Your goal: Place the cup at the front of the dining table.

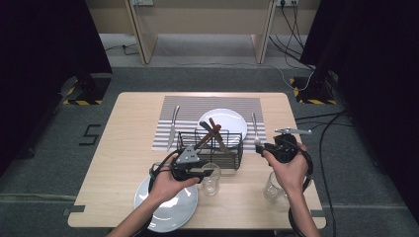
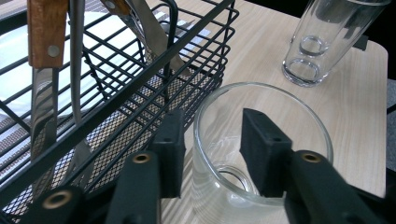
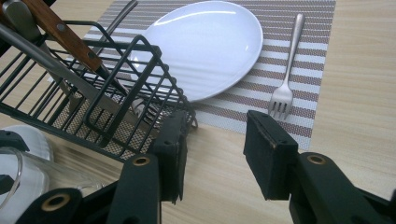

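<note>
My left gripper (image 2: 210, 140) straddles the near wall of a short clear glass (image 2: 280, 95). One jaw stands outside the wall and the other inside, with a gap still showing between the pads, so it is open. In the high view this gripper (image 1: 207, 172) sits at the short glass (image 1: 211, 183), just in front of the black wire basket (image 1: 232, 153). My right gripper (image 3: 212, 149) is open with nothing between its jaws. It hovers over bare wood near the fork (image 3: 285, 88) and the basket's corner (image 3: 154, 79). From above, the right gripper (image 1: 258, 146) is right of the basket.
The basket holds wooden-handled cutlery (image 1: 211, 132). A white plate (image 1: 225, 122), a knife (image 1: 171, 128) and the fork (image 1: 254, 129) lie on a striped placemat (image 1: 188, 111). A second plate (image 1: 170, 207) sits at the front edge. A tall glass (image 1: 273, 186) stands under the right wrist.
</note>
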A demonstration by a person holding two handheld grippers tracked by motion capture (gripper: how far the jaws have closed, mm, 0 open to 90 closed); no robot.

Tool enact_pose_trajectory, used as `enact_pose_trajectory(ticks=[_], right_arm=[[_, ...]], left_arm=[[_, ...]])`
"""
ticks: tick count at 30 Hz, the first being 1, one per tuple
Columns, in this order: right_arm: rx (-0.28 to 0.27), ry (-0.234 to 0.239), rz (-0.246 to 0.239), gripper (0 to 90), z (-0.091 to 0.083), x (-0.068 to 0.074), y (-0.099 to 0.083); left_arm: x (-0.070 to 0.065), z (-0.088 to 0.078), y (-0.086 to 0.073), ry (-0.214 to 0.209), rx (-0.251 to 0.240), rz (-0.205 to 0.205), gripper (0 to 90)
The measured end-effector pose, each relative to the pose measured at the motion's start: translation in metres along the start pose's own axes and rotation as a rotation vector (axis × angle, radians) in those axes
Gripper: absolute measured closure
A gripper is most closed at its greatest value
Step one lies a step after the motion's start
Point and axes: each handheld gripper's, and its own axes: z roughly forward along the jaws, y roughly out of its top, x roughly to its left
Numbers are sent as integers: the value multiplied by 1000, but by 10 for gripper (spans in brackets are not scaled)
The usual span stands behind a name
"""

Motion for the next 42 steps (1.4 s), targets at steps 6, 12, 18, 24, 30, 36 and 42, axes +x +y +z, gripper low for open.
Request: enact_pose_trajectory(ticks=[6, 12, 18, 24, 30, 36, 42], right_arm=[[-2, 4, 4, 587, 0, 0, 0], [-4, 6, 7, 588, -1, -1, 0], [-5, 4, 3, 588, -1, 0, 0], [-4, 6, 8, 586, -1, -1, 0], [-5, 7, 6, 587, -1, -1, 0], [-9, 8, 13, 587, -1, -1, 0], [-12, 13, 16, 583, -1, -1, 0]], left_arm=[[-1, 0, 2, 12, 21, 7, 720], [-1, 2, 3, 28, 59, 35, 782], [-1, 2, 3, 27, 62, 34, 786], [0, 2, 2, 19, 50, 43, 787], [-1, 0, 1, 15, 42, 50, 788], [-1, -2, -1, 16, 28, 54, 789], [-3, -5, 1, 17, 15, 74, 790]])
